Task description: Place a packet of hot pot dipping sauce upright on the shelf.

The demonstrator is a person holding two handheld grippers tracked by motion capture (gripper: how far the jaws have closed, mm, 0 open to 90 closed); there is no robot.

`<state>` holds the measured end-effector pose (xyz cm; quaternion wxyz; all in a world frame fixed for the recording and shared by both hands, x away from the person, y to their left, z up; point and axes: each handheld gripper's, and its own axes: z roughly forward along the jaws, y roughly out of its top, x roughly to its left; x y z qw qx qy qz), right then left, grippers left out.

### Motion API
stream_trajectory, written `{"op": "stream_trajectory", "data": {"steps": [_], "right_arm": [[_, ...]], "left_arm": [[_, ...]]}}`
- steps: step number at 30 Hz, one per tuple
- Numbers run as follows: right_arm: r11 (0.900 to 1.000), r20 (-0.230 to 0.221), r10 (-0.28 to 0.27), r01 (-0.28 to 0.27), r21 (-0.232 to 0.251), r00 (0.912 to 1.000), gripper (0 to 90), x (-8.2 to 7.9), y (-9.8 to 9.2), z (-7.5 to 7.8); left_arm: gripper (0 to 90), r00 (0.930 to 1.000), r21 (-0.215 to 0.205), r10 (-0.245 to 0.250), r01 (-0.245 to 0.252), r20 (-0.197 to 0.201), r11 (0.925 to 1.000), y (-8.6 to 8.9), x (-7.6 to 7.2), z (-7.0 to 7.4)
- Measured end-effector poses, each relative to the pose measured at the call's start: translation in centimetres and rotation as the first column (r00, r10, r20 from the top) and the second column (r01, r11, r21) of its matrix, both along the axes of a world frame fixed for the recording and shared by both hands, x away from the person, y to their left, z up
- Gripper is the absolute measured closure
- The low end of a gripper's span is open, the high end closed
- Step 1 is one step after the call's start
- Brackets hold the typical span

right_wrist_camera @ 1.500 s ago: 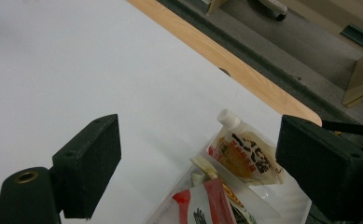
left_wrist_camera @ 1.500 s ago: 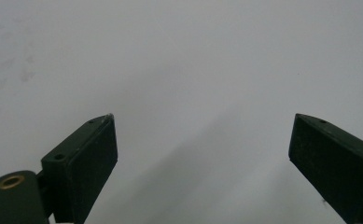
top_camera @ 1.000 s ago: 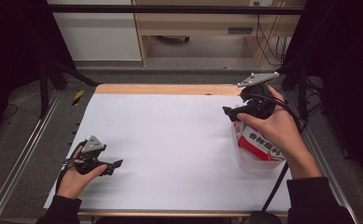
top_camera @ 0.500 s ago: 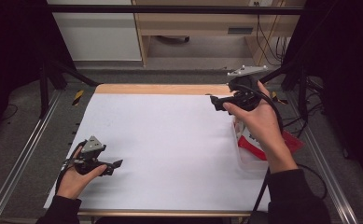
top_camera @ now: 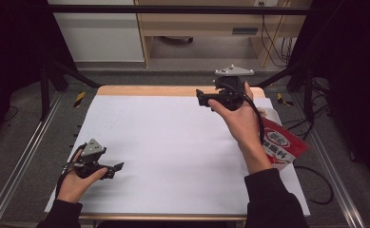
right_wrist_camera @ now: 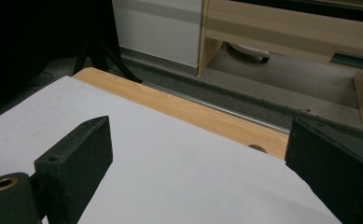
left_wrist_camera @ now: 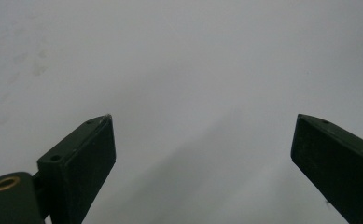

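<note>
Red-and-white snack bag [top_camera: 280, 145]: I count one, lying flat at the right edge of the tabletop [top_camera: 173, 142], partly hidden under my right forearm. I count two hand-held grippers, one in each hand.

My tabletop is covered by a plain white sheet, with a strip of pale wood [top_camera: 144, 90] showing along the far edge. Metal rails run down both sides, grey carpet lies beyond, and a light wooden cabinet [top_camera: 197, 28] stands on the far side with cables hanging at its right.

My right hand-held gripper [top_camera: 200, 99] hangs over the far right part of the sheet, jaws pointing left. They have just been opening and now stand spread wide, with nothing between them; in the right gripper view [right_wrist_camera: 198, 154] I see only the white sheet and the wood edge past them. The bag lies to the near right of this gripper, well apart from its jaws, back along my wrist and forearm.

My left hand-held gripper [top_camera: 116, 168] sits low at the near left corner, jaws pointing right. In the left gripper view [left_wrist_camera: 202, 154] they are spread wide over bare white sheet, holding nothing. The bag is far across the tabletop from it.
</note>
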<state>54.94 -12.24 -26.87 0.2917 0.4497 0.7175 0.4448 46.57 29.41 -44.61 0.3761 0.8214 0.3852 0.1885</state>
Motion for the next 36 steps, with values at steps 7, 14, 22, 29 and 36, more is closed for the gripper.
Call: {"op": "stream_trajectory", "data": {"steps": [7, 14, 22, 29, 36], "right_arm": [[1.0, 0.005, -0.023, 0.023, 0.018, 0.9997, 6.2, 0.0, 0.6, -1.1], [1.0, 0.012, -0.001, 0.0, 0.026, 0.9999, 4.5, -0.6, 1.4, -2.4], [1.0, 0.003, 0.001, -0.001, 0.015, 1.0, 4.5, -1.2, 2.2, -3.8], [1.0, 0.001, 0.005, -0.005, 0.003, 1.0, 4.6, -2.0, 2.6, -4.9], [1.0, -0.01, 0.011, -0.011, -0.003, 0.9999, 5.4, -3.0, 2.7, -6.1]], "left_arm": [[4.7, 0.9997, -0.007, 0.023, -0.023, 0.009, 0.9997, 0.1, -0.1, -0.2], [4.7, 0.9987, -0.013, 0.044, -0.043, 0.025, 0.999, 0.3, 0.0, -0.1], [4.8, 0.9977, -0.027, 0.057, -0.056, 0.036, 0.998, 0.6, -0.1, -0.1], [4.9, 0.9968, -0.03, 0.065, -0.063, 0.047, 0.9975, 0.8, -0.1, 0.0], [5.0, 0.9962, -0.034, 0.071, -0.07, 0.051, 0.997, 1.0, -0.1, 0.1]]}}
